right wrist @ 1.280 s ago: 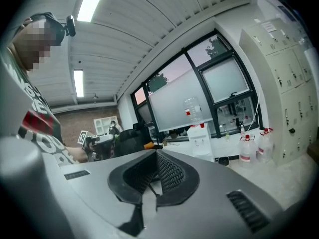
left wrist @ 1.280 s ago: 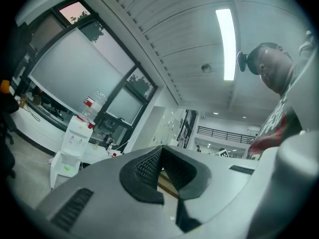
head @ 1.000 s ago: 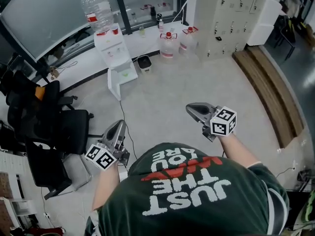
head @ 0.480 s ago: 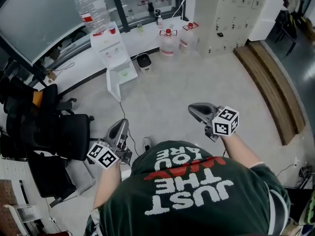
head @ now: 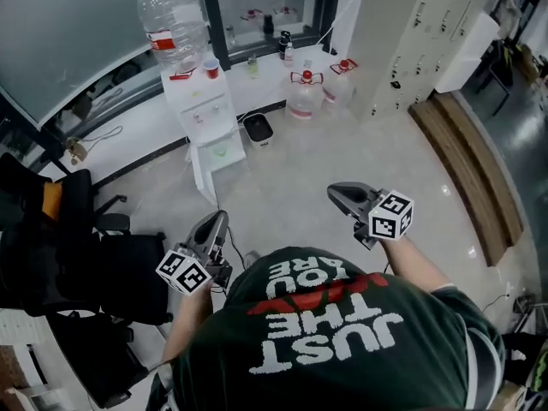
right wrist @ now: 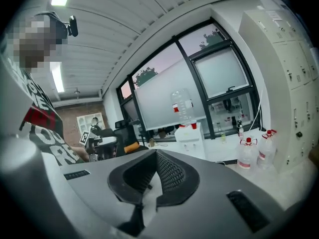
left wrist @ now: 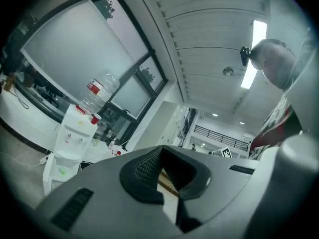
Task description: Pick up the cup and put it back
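A small red cup [head: 211, 67] stands on top of the white water dispenser [head: 208, 118], beside its big clear bottle [head: 173, 21]. The same cup [left wrist: 93, 119] shows far off in the left gripper view and, tiny, as the cup [right wrist: 194, 125] in the right gripper view. My left gripper [head: 221, 218] is held in front of the person's body, shut and empty, well short of the dispenser. My right gripper [head: 332, 192] is held out at the right, also shut with nothing in it. Both point toward the dispenser side of the room.
Black office chairs [head: 60, 255] crowd the left. Two water jugs [head: 305, 94] and a small bin [head: 258, 129] stand on the floor by the window ledge. Pale lockers [head: 411, 32] and a wooden platform [head: 469, 174] line the right. Cables run across the grey floor [head: 282, 169].
The view has shifted so the dispenser and cup sit lower and larger in the head view, as the person has come nearer. Both grippers stay shut and held as before.
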### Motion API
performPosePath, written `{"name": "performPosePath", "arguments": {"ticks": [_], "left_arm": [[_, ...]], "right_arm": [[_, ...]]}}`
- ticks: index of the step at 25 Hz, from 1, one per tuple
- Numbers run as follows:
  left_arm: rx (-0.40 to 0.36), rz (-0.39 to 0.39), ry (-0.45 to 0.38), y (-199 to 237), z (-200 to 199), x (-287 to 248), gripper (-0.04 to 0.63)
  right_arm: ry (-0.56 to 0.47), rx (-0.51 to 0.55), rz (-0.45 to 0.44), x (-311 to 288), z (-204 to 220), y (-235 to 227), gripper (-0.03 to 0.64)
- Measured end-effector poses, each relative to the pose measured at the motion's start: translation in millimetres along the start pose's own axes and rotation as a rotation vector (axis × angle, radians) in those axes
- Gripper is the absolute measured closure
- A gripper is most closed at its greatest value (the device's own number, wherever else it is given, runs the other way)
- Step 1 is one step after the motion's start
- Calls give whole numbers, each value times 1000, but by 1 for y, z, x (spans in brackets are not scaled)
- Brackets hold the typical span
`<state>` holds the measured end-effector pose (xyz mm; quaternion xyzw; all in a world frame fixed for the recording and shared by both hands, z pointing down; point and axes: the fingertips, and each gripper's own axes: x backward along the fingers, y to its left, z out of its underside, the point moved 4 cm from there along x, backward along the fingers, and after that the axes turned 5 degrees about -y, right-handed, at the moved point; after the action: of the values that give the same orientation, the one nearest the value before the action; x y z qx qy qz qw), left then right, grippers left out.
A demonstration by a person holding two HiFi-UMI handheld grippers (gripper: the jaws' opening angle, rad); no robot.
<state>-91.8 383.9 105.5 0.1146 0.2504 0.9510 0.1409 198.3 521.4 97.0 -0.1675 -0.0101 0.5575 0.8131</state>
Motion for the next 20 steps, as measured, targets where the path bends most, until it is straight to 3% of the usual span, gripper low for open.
{"name": "performPosePath", "arguments": {"ticks": [9, 13, 20], "left_arm": [[-27, -60, 14, 160, -90, -7, 589], [-38, -95, 13, 205, -101, -18, 589], [10, -259, 12, 267, -88, -47, 589]], "right_arm": [[48, 56, -52, -204, -45, -20, 584], [81, 56, -82, -259, -47, -41, 584], [173, 50, -219, -343, -38, -95, 584]]}}
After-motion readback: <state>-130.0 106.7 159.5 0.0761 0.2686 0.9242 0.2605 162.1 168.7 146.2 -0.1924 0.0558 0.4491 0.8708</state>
